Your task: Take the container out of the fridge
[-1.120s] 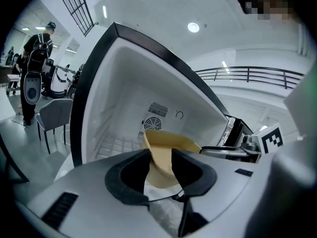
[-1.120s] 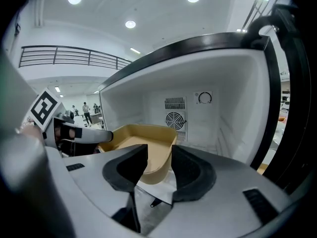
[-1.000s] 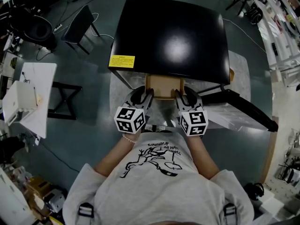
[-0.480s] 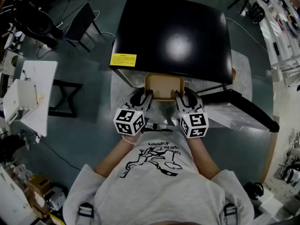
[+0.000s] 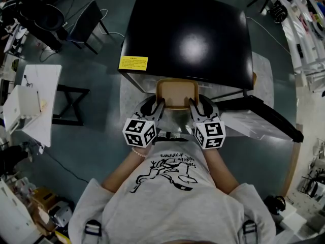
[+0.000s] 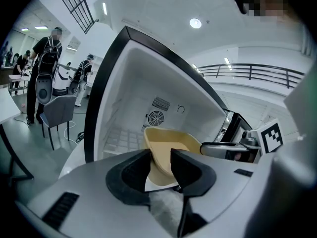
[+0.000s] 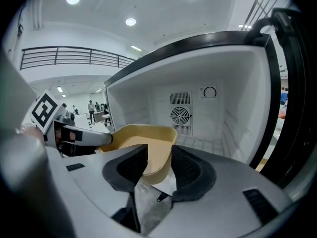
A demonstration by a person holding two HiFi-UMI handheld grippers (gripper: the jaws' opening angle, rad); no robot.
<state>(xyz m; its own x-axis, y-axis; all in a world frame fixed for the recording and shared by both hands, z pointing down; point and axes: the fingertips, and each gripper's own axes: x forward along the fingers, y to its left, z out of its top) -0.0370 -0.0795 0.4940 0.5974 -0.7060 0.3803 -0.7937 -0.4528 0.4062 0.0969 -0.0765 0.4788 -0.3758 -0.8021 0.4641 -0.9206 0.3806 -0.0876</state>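
Tongs at left (image 6: 160, 156) just narrowing, tongs at right (image 7: 158, 153) wide, both unclamped astride container (image 5: 176, 93) walls.

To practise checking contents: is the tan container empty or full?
Empty: the left gripper view looks into the tan container and shows only its bare floor.

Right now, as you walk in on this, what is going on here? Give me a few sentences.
A person stands at an open black mini fridge with a gripper in each hand. Both grippers are on the tan plastic container at the fridge's mouth. The left gripper straddles its left rim and its jaws have just been closing. The right gripper straddles the right rim. A gap shows beside each wall, so neither seems clamped yet.
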